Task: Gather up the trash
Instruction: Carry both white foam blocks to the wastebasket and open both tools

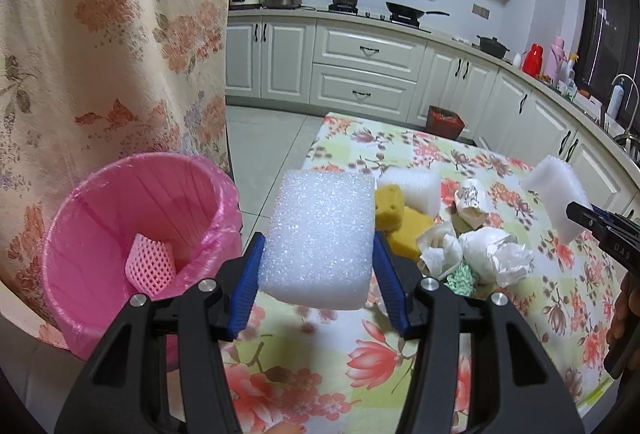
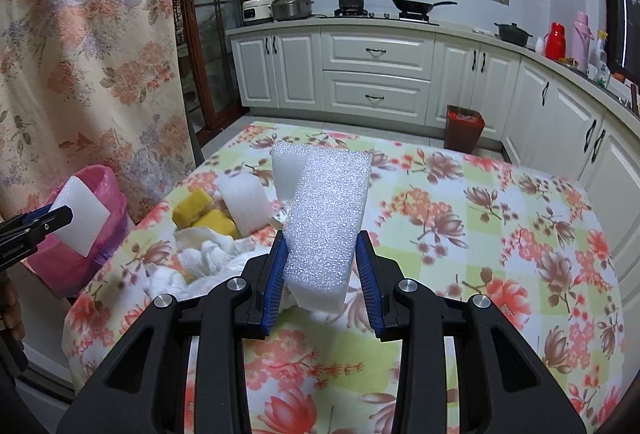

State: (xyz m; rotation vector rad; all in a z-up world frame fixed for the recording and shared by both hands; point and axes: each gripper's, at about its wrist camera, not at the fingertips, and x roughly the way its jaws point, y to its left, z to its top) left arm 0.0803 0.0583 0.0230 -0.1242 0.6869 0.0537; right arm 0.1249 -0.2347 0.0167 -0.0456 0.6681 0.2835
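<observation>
Two grippers each clamp one white foam block: the left gripper (image 1: 318, 254) holds a wide foam block (image 1: 318, 234), the right gripper (image 2: 322, 254) a tilted foam piece (image 2: 326, 226). One pink bin (image 1: 136, 230) stands at nine o'clock, off the table edge (image 1: 310, 150). Two yellow sponges (image 1: 394, 214), one foam roll (image 1: 416, 186) and crumpled papers (image 1: 488, 250) remain; the table's right half lies open.

The right tool (image 1: 576, 212) bears small raised characters, too blurred to read.

Even indoor light; soft shadows; sharp focus; fisheye-bent, dark-vignetted edges.
</observation>
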